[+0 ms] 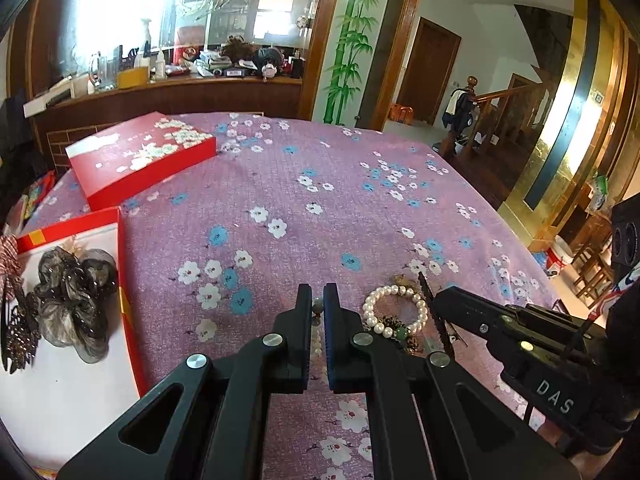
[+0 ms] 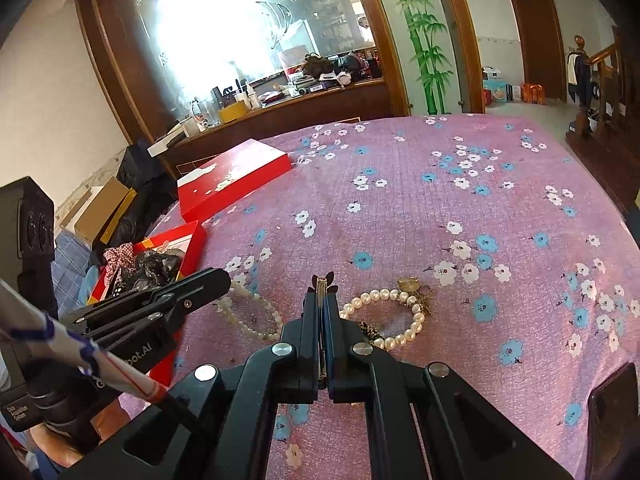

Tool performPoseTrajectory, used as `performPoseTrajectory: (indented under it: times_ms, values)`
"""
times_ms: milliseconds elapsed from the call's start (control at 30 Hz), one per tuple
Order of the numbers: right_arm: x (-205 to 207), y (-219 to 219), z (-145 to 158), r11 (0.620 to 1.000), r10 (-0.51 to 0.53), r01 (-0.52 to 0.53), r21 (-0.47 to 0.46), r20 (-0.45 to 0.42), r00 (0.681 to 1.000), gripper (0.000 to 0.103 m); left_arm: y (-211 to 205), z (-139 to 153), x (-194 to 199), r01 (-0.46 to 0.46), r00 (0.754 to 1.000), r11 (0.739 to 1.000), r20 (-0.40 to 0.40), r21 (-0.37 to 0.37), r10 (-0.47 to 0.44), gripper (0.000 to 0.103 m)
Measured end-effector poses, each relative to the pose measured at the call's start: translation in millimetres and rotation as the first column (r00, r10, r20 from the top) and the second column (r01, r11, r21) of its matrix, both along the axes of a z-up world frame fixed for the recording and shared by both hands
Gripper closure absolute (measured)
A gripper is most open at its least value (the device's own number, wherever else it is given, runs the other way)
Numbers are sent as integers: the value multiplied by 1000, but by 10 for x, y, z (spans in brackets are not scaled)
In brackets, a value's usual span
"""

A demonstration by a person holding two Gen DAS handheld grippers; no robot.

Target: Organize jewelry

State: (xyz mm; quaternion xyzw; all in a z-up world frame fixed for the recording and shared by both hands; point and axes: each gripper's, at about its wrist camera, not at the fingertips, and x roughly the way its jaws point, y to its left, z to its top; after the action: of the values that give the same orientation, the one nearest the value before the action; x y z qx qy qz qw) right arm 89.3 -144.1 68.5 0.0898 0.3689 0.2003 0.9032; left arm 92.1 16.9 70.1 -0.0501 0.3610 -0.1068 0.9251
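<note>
Clamping a thin hair clip (image 2: pixel 322 286) lengthwise, the right gripper (image 2: pixel 323 300) is hovering beside the pearl bracelet (image 2: pixel 394 316), while the left gripper (image 1: pixel 318 304), pinching a bead strand (image 1: pixel 317 320), is sitting nearer the open red box (image 1: pixel 124 280)

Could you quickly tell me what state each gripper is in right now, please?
Left gripper: closed on a bead necklace.
Right gripper: closed on a hair clip.

**Colours and patterns on the jewelry table**

Surface cloth (image 1: pixel 360 208): mauve-purple, scattered white and blue blossoms. Beside its left edge: red lid (image 1: pixel 140 156) with white blossom print; open box (image 1: pixel 124 280), red walls, white inside. Pearl bracelet (image 1: pixel 394 310): cream-white beads, one green. Scrunchie (image 1: pixel 76 300): grey-black sheer.
</note>
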Motion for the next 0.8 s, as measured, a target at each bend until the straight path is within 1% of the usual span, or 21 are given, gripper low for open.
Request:
performPoseTrajectory:
  times_ms: [133, 233, 267, 367, 533, 667, 800]
  values:
    - [8, 32, -28, 1000, 7, -7, -13, -9, 1000, 101, 6, 46, 9, -20, 1000, 1000, 6, 9, 20, 98]
    - [12, 14, -22, 1000, -4, 4, -18, -1, 1000, 101, 67, 121, -49, -39, 999, 999, -13, -13, 39, 98]
    - [17, 3, -18, 1000, -9, 9, -20, 1, 1000, 101, 92, 166, -108, -42, 999, 999, -9, -18, 41, 98]
    - [20, -30, 1, 1000, -16, 16, -13, 9, 1000, 101, 157, 279, -298, -67, 998, 998, 14, 3, 67, 98]
    - [-24, 33, 52, 1000, 1, 0, -26, 26, 1000, 101, 373, 396, -590, -107, 994, 994, 24, 0, 107, 98]
    - [-214, 145, 198, 1000, 21, -21, -11, 56, 998, 101, 588, 498, -774, -136, 989, 990, 46, -19, 137, 98]
    - [-433, 335, 304, 997, 76, -77, 18, 65, 995, 100, 847, 574, -924, -178, 982, 984, 65, -30, 179, 98]
